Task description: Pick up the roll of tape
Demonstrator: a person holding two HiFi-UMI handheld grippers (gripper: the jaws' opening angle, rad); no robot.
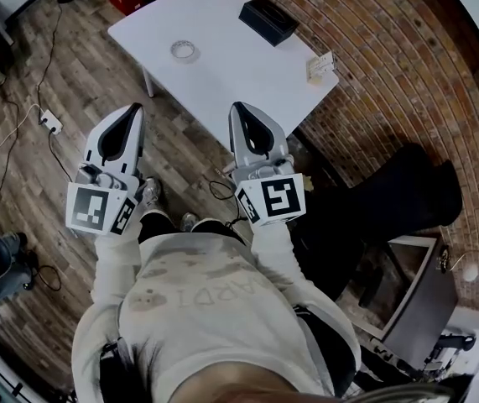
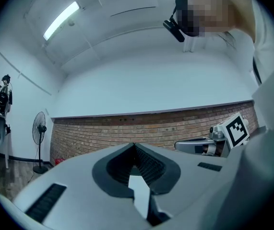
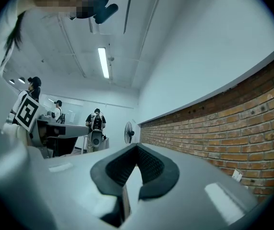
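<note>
White tabletop [image 1: 222,65]: tape [image 1: 184,50], black box [image 1: 268,20]. We hold left gripper [image 1: 131,110] and right gripper [image 1: 241,108] well apart from tape, both closed, empty.

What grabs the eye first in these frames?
The left gripper and right gripper fill the middle of the head view, both shut with nothing between the jaws, pointing toward a white table. The roll of tape lies on the table's left part, well apart from both grippers, with a black box farther back. A brick wall runs down the right.
</note>
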